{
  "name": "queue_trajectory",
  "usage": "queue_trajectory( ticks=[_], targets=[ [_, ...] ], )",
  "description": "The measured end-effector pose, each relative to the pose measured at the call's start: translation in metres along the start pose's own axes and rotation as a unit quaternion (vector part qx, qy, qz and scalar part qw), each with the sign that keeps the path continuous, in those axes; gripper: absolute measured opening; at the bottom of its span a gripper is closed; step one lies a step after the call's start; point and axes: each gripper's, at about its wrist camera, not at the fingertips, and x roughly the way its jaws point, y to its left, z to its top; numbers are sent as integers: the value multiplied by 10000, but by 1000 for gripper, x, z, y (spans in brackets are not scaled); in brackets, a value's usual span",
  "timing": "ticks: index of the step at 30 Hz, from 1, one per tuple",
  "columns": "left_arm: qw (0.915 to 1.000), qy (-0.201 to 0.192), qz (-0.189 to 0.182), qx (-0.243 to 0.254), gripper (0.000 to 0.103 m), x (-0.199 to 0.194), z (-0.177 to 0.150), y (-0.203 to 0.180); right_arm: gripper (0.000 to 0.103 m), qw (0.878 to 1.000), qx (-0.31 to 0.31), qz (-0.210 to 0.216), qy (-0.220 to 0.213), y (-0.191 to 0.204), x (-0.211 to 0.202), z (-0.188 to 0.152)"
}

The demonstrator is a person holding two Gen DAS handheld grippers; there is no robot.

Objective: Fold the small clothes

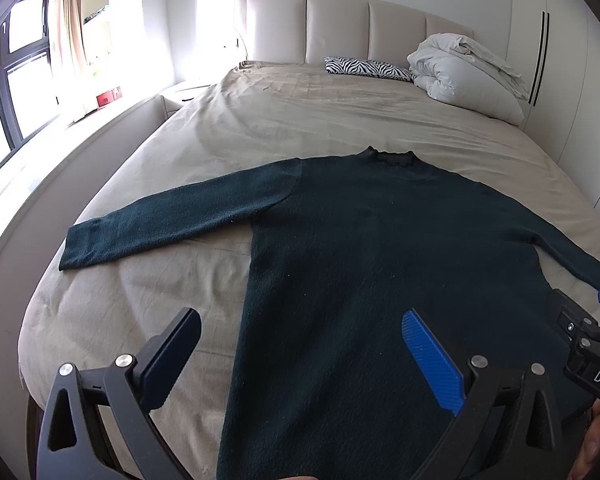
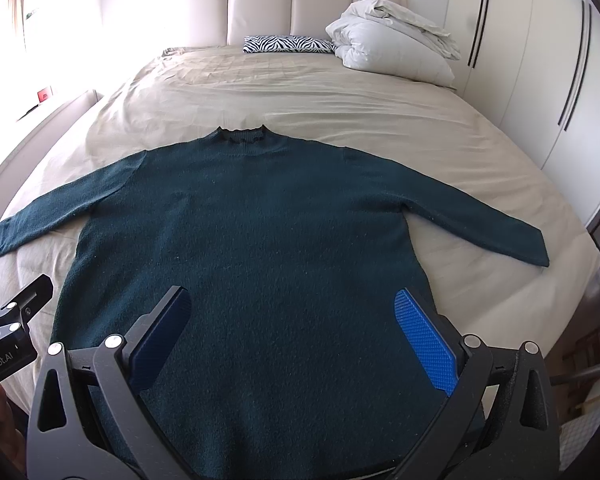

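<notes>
Beige bed (image 2: 340, 100), sweater (image 2: 260, 220) spread flat, sleeves out, ready for folding; left gripper (image 1: 300, 356) and right gripper (image 2: 296, 336) wide apart, empty, above hem.

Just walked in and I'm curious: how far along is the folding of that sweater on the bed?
Done: the dark green knit sweater lies spread flat on the beige bed sheet, both sleeves out. In hand: nothing; the left gripper and right gripper hover open over its lower part. Left: every fold, sleeves and body.
</notes>
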Motion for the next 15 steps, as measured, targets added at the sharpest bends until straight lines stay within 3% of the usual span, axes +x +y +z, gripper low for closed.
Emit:
queue_trajectory(
  ticks=[15],
  targets=[
    [10000, 3, -4, 1, 103, 0, 0, 0, 103, 10000, 6, 4, 24, -1, 5, -6]
  ],
)
